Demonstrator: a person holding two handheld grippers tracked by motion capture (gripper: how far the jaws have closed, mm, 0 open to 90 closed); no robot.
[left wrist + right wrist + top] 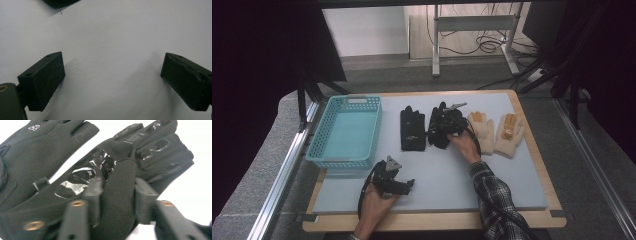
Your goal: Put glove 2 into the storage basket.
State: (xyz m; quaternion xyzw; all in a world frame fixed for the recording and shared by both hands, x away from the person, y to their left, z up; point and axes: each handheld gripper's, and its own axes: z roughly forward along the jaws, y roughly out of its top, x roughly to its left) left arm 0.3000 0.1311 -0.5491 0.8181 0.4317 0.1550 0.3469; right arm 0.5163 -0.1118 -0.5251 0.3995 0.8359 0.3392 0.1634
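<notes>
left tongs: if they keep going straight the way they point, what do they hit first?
Probably the bare grey mat: the open left tongs have nothing between them. A dark edge at the top of the left gripper view sits off to the side; depth is unclear.

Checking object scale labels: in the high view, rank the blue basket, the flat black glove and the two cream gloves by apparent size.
1. blue basket, clearly largest.
2. flat black glove and the two cream gloves: all three look about alike, so I would not rank them against each other.
</notes>
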